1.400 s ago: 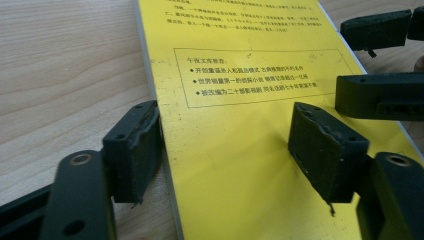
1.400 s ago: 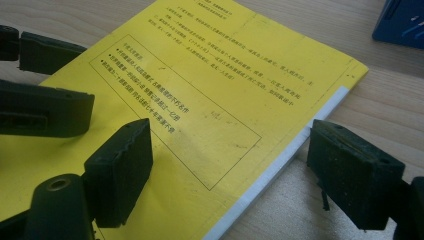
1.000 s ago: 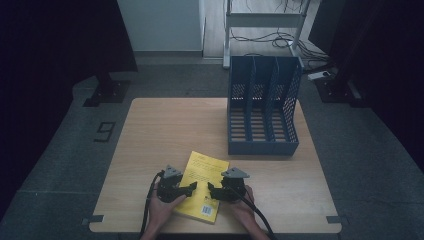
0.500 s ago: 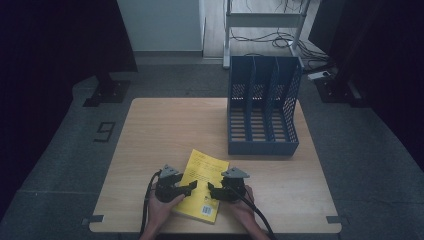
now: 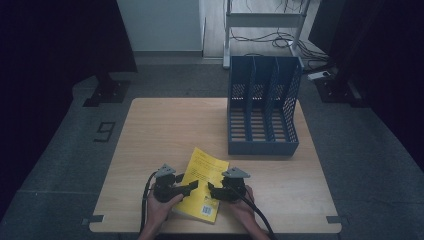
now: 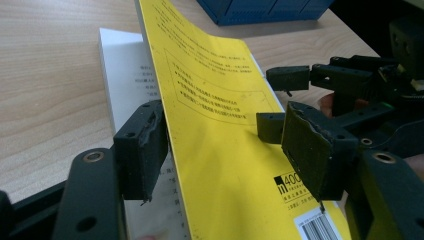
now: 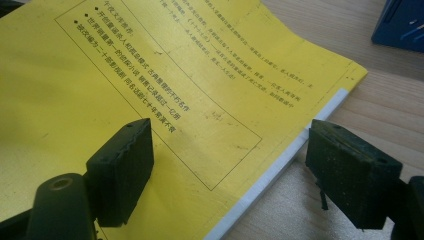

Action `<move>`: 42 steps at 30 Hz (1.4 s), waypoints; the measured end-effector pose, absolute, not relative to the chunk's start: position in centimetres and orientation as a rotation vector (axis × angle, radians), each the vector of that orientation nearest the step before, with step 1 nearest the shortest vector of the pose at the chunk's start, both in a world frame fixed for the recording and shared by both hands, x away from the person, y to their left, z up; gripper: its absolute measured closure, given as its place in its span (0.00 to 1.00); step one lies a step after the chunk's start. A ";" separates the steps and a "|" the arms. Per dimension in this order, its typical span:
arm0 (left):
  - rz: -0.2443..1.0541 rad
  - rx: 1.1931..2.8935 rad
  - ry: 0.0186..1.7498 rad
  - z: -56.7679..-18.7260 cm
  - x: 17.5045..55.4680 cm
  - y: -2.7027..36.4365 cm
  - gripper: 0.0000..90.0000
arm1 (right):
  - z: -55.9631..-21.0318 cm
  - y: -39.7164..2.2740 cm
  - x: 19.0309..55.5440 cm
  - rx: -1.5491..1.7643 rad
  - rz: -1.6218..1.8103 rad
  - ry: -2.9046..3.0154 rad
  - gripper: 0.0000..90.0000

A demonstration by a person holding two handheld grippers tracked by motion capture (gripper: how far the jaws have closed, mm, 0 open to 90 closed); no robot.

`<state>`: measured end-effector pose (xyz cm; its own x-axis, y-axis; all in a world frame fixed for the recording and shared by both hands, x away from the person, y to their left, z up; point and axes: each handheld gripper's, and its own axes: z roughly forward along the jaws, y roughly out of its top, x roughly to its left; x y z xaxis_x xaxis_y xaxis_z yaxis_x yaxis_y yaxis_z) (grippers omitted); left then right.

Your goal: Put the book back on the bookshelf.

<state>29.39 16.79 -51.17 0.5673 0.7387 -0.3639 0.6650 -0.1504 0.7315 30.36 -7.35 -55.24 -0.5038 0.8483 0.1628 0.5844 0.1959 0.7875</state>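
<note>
A yellow paperback book (image 5: 202, 172) lies tilted near the table's front edge, between my two grippers. My left gripper (image 5: 187, 189) is open at the book's left side. In the left gripper view its front cover (image 6: 215, 100) is raised off the white pages (image 6: 120, 65) and runs between the open jaws of the left gripper (image 6: 225, 145), one pad under the cover and one above. My right gripper (image 5: 212, 190) is open at the book's right side. In the right gripper view it (image 7: 230, 165) straddles the book's edge (image 7: 280, 165), one pad over the cover (image 7: 150, 75), the other over bare wood.
A blue three-slot file holder (image 5: 262, 110) stands at the table's back right, open side toward me. The wooden table (image 5: 165, 130) has free room at the left and middle. A metal rack and cables (image 5: 265, 20) sit on the floor beyond.
</note>
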 end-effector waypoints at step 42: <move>0.054 1.980 1.141 -52.6 30.3 16.5 0.58 | -55.2 -7.4 30.3 1.362 1.220 2.163 0.22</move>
<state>30.32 16.45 -52.59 0.5865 0.7337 -0.3431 0.6982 -0.2433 0.6733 30.31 -7.43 -55.25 -0.5011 0.8481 0.1721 0.5862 0.1863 0.7884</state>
